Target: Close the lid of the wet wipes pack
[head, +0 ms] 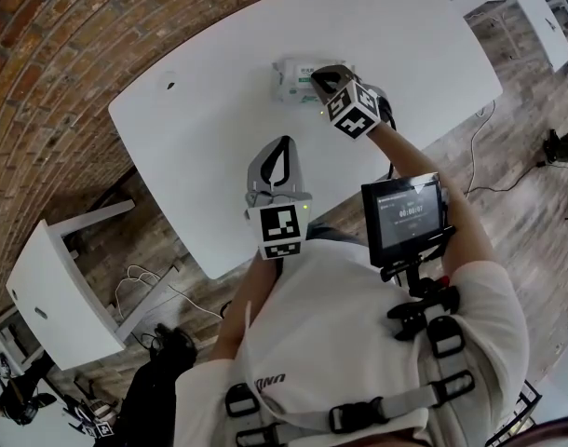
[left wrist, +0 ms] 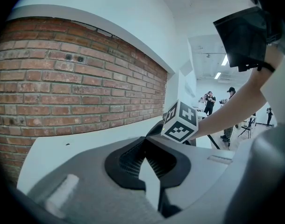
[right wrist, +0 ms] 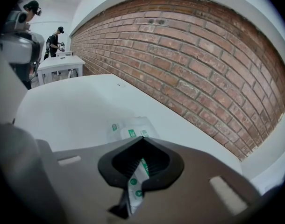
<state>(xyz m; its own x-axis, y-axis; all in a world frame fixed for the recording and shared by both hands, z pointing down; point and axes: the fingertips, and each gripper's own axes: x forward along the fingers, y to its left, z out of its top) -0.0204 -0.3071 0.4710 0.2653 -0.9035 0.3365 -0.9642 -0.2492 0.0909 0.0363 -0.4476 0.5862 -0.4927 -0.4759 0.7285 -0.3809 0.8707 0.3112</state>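
Observation:
The wet wipes pack [head: 291,78] is white with green print and lies flat near the far edge of the white table [head: 200,119]. My right gripper [head: 316,82] is shut, and its dark tips sit over the pack's right part. In the right gripper view the pack [right wrist: 129,127] shows just beyond the closed tips [right wrist: 142,138] and through the gap under them. The lid is hidden by the gripper. My left gripper [head: 284,143] is shut and empty, hovering over bare table nearer me. In the left gripper view its tips [left wrist: 145,139] point towards the right gripper's marker cube [left wrist: 180,122].
A brick wall [right wrist: 194,64] runs along the table's far side. Other white tables [head: 56,296] stand on the wooden floor to the left and at the upper right [head: 545,17]. People [left wrist: 209,101] stand far back in the room. A small screen [head: 403,214] hangs at my chest.

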